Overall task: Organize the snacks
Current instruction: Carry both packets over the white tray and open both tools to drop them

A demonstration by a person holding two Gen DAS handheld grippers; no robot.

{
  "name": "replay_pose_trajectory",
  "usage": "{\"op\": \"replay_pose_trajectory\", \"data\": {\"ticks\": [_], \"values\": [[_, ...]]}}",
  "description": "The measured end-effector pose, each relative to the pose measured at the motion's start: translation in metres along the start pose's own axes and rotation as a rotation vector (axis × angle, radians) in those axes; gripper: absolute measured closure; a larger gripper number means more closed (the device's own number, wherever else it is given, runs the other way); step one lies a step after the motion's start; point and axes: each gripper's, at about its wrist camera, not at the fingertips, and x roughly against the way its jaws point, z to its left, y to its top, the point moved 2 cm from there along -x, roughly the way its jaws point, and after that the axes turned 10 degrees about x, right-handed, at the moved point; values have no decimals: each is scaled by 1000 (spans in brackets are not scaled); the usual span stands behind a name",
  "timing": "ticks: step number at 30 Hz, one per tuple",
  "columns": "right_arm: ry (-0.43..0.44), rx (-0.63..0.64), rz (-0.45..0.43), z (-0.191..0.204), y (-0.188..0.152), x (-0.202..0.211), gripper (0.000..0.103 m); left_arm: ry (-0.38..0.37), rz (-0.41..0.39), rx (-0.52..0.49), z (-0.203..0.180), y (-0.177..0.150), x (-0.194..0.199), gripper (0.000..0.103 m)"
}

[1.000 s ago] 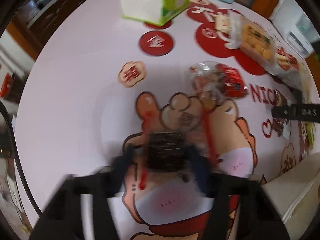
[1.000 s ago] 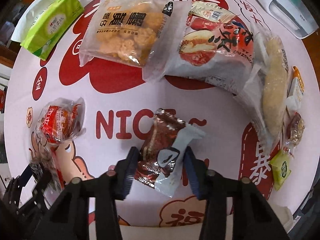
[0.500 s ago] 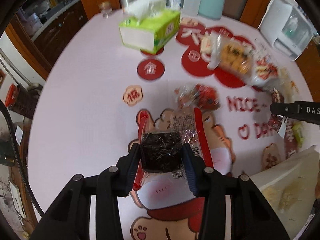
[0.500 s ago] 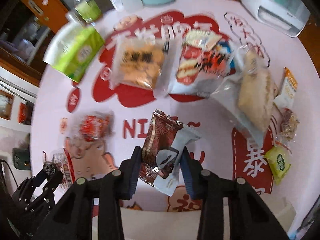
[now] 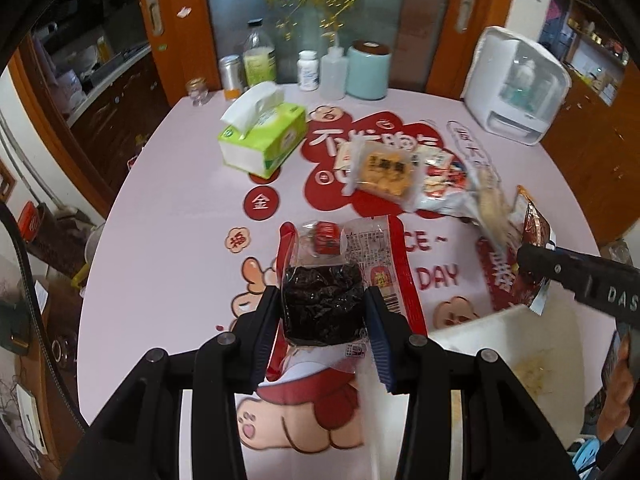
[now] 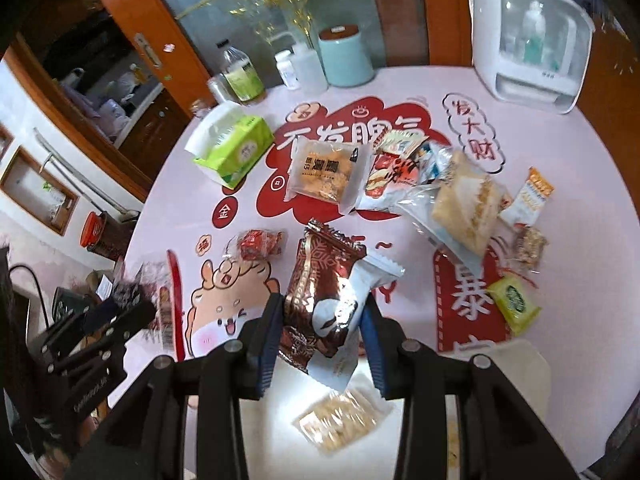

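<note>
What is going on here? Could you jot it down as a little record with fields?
Setting: round table with a pink festive cover
Left gripper: shut on a clear packet of dark snack
Right gripper: shut on a brown foil snack packet and a white wrapper
Container: white bin near the table edge, holding a cracker packet
Left on table: several snack bags, green tissue box

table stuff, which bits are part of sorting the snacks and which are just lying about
Job: dark snack pack in left gripper; brown and white packets in right gripper; loose snacks; white bin.
Lying about: tissue box; bottles; white appliance.
</note>
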Motion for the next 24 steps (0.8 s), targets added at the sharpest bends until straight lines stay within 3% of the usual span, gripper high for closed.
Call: {"op": "replay_pose_trajectory", "data": {"ticks": [14, 24], "values": [[-36, 77, -103, -32, -55, 80, 65, -33, -65, -72, -76, -36, 60, 62], [-57, 142, -138, -42, -83, 107, 64, -36, -71, -82, -115, -62, 78, 62]]}}
